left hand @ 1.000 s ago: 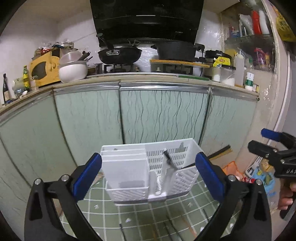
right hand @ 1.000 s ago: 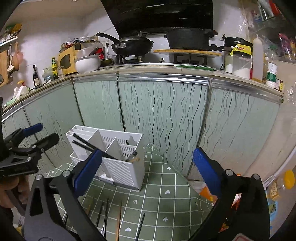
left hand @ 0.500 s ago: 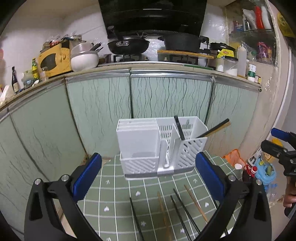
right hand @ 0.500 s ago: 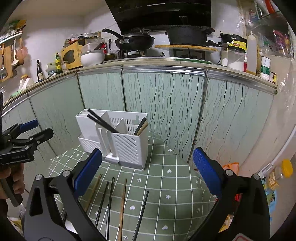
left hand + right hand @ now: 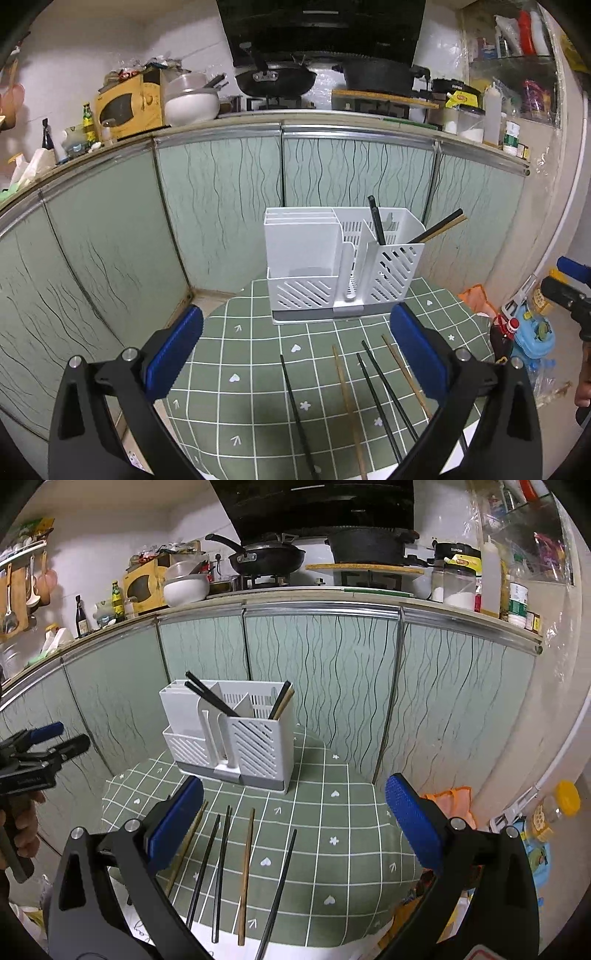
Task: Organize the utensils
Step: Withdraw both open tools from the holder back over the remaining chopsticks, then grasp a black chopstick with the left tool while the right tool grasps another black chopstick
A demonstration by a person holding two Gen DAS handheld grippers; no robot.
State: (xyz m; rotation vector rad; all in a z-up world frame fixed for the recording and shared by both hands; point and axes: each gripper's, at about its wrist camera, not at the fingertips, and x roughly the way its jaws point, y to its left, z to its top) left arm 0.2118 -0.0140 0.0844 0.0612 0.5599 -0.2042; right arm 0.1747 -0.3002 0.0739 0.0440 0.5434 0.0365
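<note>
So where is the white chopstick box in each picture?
Left wrist view: the white utensil holder stands at the center, just right of the middle, at the far end of the green checked cloth.
Right wrist view: the white utensil holder stands left of center, above the left jaw.
Shared landmark: the black wok on the stove.

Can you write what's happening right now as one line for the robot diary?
left hand-held gripper: open, empty | right hand-held gripper: open, empty | chopsticks: five on mat | holder: four chopsticks inside
</note>
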